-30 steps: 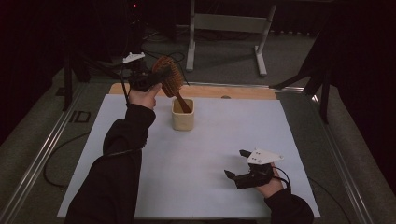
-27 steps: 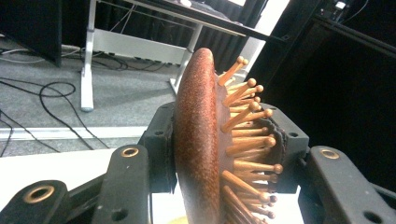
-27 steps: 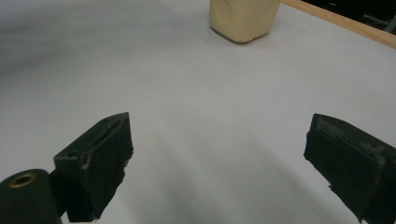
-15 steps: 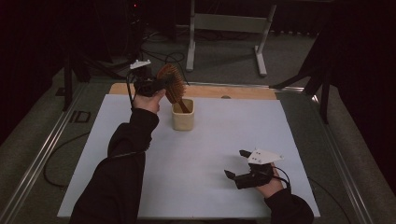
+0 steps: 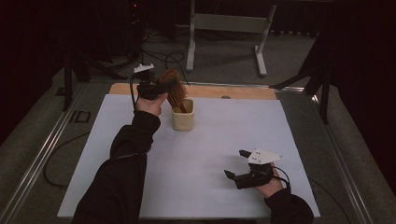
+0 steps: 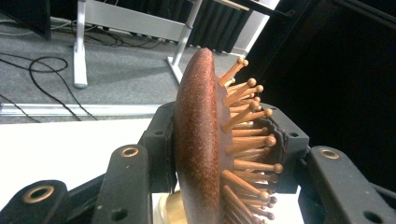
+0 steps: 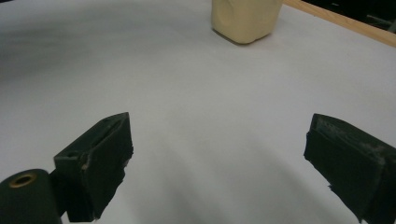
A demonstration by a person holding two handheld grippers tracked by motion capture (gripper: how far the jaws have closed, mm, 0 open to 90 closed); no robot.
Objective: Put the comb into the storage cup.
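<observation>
High view: a wooden hairbrush (image 5: pixel 172 88) stands handle-down in a cream cup (image 5: pixel 182 116) near the far edge of the white table (image 5: pixel 210 154). The left gripper (image 5: pixel 156 88) clamps the brush head (bristles against one jaw). The right gripper (image 5: pixel 236 163), jaws wide and holding nothing, rests well apart near the front.

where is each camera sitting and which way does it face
High view: above the person's side, looking forward and down on the table; both sleeves, the left claw and right claw show.
Left gripper view: rides the left claw, looking along jaws clamped on the wooden hairbrush.
Right gripper view: rides the right claw, looking across the white sheet between open jaws.
Shared: the high and right gripper views both show the cream cup.
</observation>
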